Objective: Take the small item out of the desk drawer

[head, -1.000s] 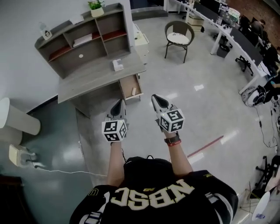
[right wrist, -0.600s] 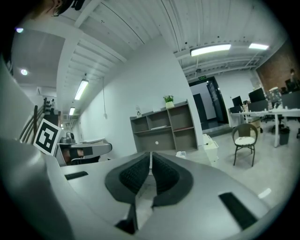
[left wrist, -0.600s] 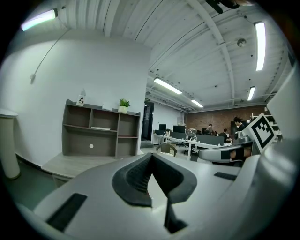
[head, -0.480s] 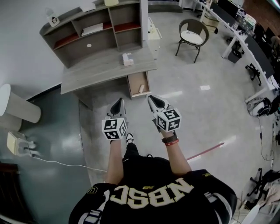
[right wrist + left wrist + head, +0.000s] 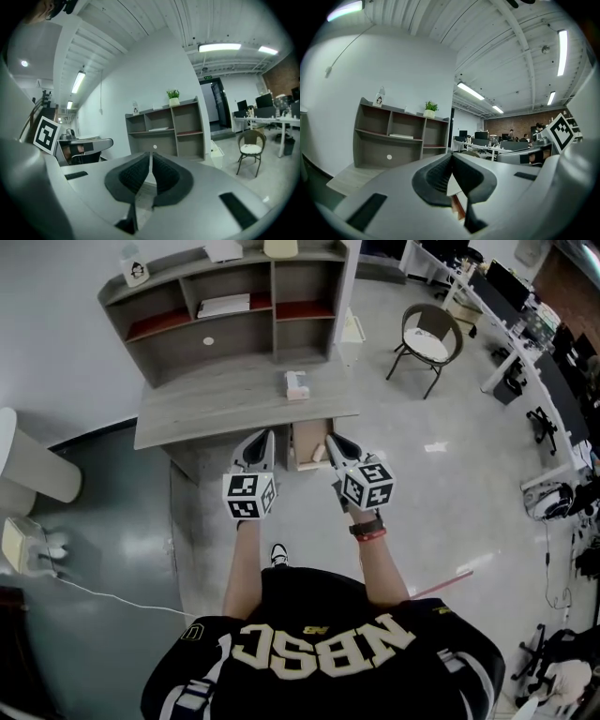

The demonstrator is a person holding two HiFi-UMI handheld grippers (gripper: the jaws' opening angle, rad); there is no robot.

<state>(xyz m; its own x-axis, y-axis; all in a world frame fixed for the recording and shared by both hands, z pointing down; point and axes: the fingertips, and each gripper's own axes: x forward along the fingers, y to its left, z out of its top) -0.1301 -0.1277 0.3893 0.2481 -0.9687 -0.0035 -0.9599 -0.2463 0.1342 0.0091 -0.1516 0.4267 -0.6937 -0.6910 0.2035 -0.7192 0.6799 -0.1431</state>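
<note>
Judging by looks, the small pale item in the open drawer under the tabletop seems light and rigid, so pinch its short sides; left tool and right tool are closed, empty, above it.

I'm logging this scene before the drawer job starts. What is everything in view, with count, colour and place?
desk: one, grey wood, against the white wall
shelf unit: one, grey with red boards, on the desk's back
drawer: one, wood, open under the desk's right end
small item: one, pale, in the drawer
box: one, white, on the desk's right part
papers: one stack, white, on a shelf
potted plant: one, green in a pale pot, on top of the shelf unit
chair: one, dark frame with white seat, on the floor right of the desk
left gripper: one, grey, fingers shut, empty, left of the drawer
right gripper: one, grey, fingers shut, empty, right of the drawer
</note>
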